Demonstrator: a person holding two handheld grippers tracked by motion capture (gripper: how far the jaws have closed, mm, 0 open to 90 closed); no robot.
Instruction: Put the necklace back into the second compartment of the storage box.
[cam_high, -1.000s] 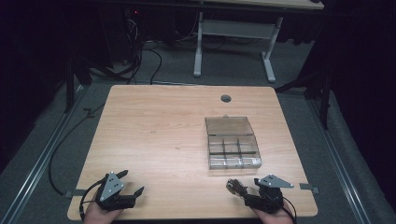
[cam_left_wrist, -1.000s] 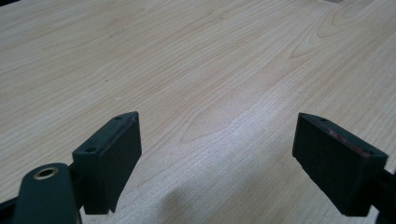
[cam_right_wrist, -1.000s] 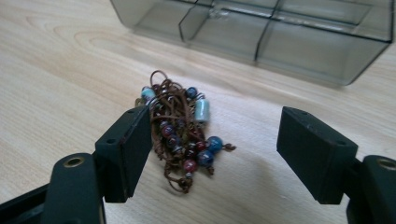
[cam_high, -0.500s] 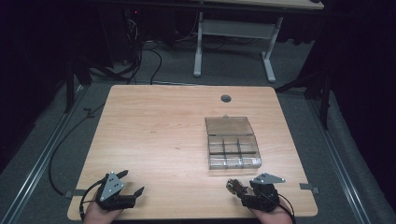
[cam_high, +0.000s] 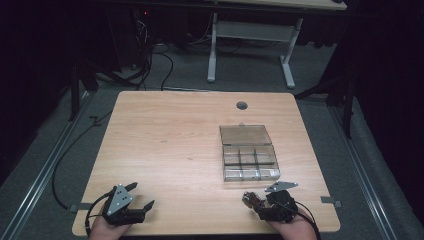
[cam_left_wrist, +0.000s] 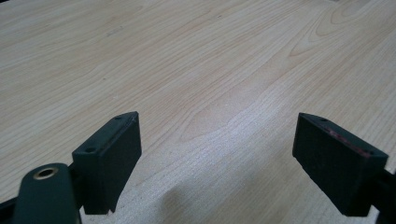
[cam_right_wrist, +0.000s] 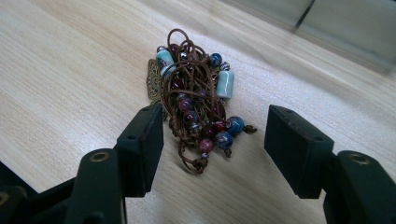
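High view: left tongs (cam_high: 141, 196) rest wide apart on the bench (cam_high: 175, 135); a compartment box (cam_high: 249, 161) lies near. Right gripper view: right tongs (cam_right_wrist: 212, 140) gape, empty, astride a beaded cord bracelet (cam_right_wrist: 194, 100); closing could snag loose loops.

table (cam_high: 170, 135): holds everything
compartment box (cam_high: 249, 152): right half of table, lid open toward the far edge
bead bundle (cam_high: 250, 199): on table just in front of box, near the near edge
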